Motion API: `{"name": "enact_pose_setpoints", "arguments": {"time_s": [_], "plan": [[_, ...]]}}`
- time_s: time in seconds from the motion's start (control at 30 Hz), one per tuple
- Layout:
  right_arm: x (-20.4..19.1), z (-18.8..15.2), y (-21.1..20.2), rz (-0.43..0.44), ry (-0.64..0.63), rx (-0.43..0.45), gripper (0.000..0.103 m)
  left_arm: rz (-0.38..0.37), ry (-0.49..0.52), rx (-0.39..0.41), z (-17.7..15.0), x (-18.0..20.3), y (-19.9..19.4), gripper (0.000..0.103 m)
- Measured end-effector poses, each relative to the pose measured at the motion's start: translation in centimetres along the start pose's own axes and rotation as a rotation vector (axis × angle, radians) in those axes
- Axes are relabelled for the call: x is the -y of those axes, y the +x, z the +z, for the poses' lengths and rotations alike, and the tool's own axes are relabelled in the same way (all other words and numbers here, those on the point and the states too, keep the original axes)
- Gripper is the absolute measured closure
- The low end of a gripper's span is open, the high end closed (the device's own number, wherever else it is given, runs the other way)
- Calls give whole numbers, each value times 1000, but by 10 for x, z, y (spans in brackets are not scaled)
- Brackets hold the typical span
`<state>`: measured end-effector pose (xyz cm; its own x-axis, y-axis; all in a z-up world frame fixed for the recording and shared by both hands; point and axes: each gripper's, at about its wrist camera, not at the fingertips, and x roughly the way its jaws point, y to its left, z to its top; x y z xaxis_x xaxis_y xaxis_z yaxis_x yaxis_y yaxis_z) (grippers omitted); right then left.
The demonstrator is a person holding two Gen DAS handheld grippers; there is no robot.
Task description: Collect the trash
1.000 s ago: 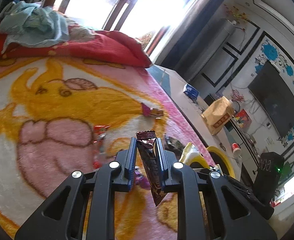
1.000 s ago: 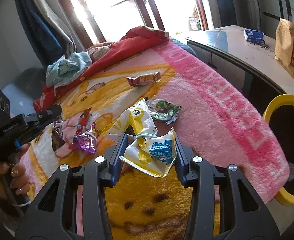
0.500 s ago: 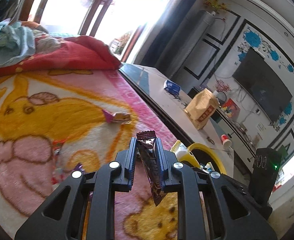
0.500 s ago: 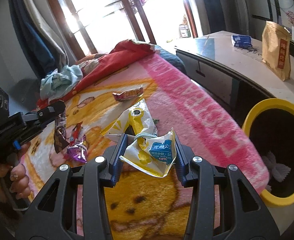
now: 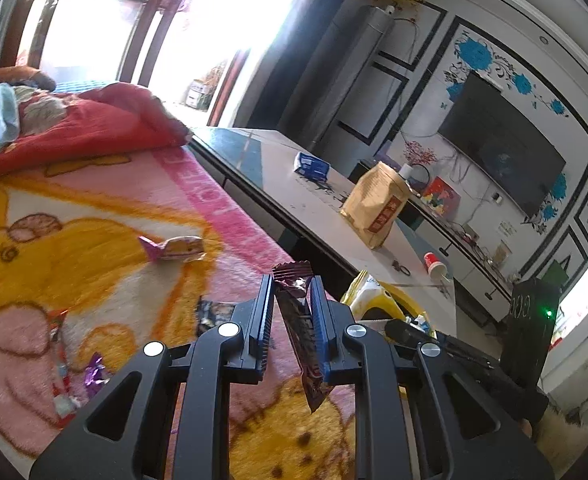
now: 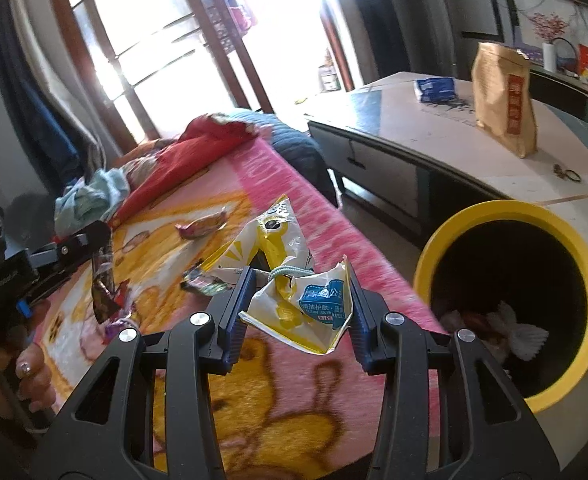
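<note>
My left gripper [image 5: 292, 292] is shut on a dark brown snack wrapper [image 5: 300, 332] that hangs down between its fingers, above the pink cartoon blanket [image 5: 94, 248]. My right gripper [image 6: 300, 292] is shut on a crumpled yellow and white wipes packet [image 6: 294, 292], held above the blanket's edge, left of the yellow-rimmed trash bin [image 6: 510, 304]. The left gripper and its wrapper [image 6: 102, 284] also show at the left of the right wrist view. Loose wrappers remain on the blanket: a pink and yellow one [image 5: 174, 248], a dark one [image 5: 214, 314], and red and purple ones [image 5: 74, 372].
A low white and dark table [image 6: 434, 136] stands beside the bed, with a brown paper bag [image 6: 502, 100], a blue packet [image 6: 434, 90] and a red cup [image 5: 434, 264]. A red quilt and clothes [image 5: 74, 128] lie at the bed's far end. The bin holds some trash.
Both grippers have moved right toward the bed's edge with their trash held. The bin now fills more of the right wrist view, and the table is nearer in both views.
</note>
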<state>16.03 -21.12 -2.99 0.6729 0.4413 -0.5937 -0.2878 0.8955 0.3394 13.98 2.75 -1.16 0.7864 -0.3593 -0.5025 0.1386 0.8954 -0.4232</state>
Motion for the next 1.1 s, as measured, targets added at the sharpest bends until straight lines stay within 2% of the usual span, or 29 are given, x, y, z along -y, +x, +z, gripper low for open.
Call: {"name": "enact_pose_setpoints", "arguments": {"time_s": [0.53,1.1], "plan": [[42,10,-22,-120,58,62,67,-71,86,-41,-1,44,32,85],[85,12,-38,-225,131,89,67,-122,135,-80,-7,71,56,85]]}}
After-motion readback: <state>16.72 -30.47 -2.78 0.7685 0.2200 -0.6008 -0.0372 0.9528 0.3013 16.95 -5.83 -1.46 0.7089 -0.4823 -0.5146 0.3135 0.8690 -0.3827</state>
